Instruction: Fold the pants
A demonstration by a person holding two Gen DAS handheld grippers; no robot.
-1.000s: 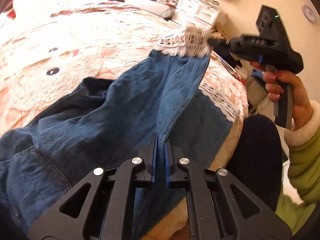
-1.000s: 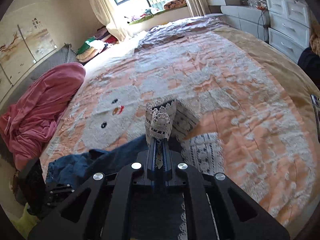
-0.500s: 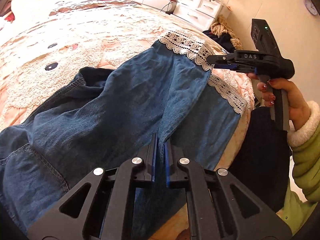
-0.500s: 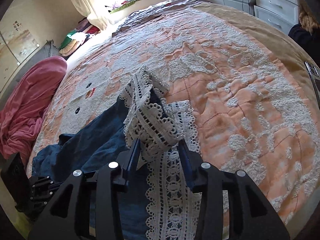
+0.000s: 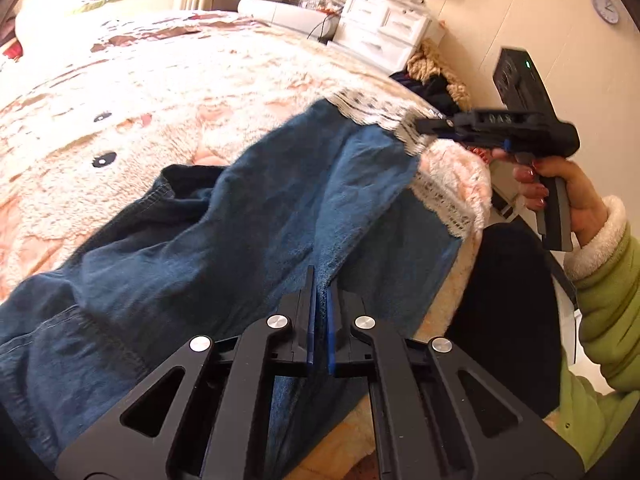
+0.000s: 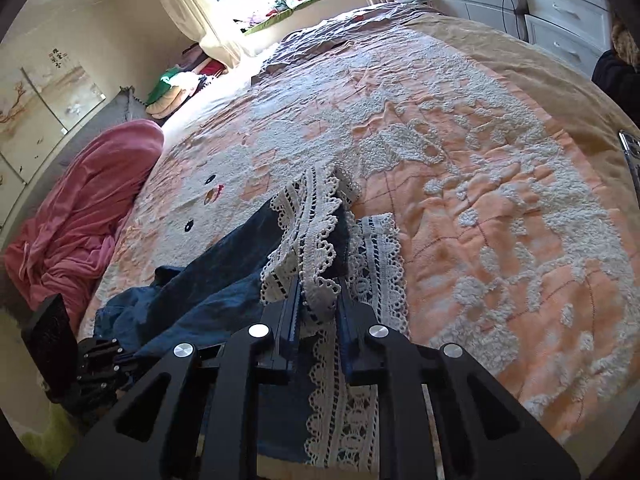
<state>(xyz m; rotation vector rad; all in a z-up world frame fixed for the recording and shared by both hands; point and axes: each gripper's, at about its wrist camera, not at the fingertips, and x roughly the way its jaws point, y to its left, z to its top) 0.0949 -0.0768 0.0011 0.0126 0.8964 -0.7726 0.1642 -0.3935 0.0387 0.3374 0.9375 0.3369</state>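
Blue denim pants [image 5: 240,240] with white lace hems lie on the bed, one leg laid over the other. My left gripper [image 5: 319,280] is shut on a pinched ridge of denim at the near edge. In the right wrist view, the upper leg's lace hem [image 6: 312,232] sits bunched between the fingers of my right gripper [image 6: 318,292]. Its jaws are closing, with a thin gap still showing beside the lace. The lower leg's lace hem [image 6: 376,248] lies flat just to the right. The left wrist view shows the right gripper [image 5: 420,126] at that hem, in a hand.
The bed is covered by a peach and white tufted blanket [image 6: 480,200]. A pink blanket [image 6: 80,192] is heaped at its far left. White drawers [image 5: 384,28] stand beyond the bed. The person's dark trouser leg [image 5: 508,300] and green sleeve [image 5: 600,320] are at the bed's near corner.
The right gripper came down toward the bed with the lace hem, opened wide, and now stands narrower around it. The upper leg has settled over the lower one. The left gripper kept its grip.
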